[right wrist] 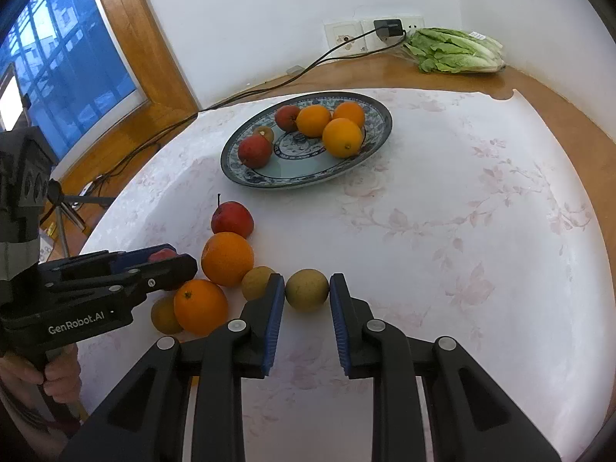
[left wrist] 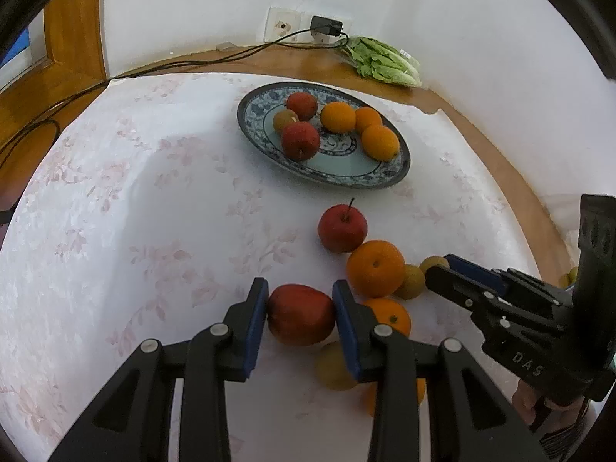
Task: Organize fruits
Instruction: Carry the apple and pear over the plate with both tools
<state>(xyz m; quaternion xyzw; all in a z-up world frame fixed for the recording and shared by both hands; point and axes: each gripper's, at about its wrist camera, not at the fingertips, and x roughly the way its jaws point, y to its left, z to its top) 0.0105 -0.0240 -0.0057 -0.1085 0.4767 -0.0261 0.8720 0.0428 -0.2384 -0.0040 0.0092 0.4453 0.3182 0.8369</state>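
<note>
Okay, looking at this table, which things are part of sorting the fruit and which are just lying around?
Part of the job:
- blue-patterned ceramic plate holding fruit
- red apple in the left tool
- brownish-green round fruit in the right tool
- loose stemmed red apple and round oranges on the cloth

Just lying about:
- bagged green lettuce
- black plugged-in charger

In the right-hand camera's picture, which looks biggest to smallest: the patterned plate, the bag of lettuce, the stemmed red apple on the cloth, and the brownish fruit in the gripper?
1. Patterned plate
2. Bag of lettuce
3 and 4. Stemmed red apple and brownish fruit look alike; the fruit lies nearer the camera, so no ranking.
</note>
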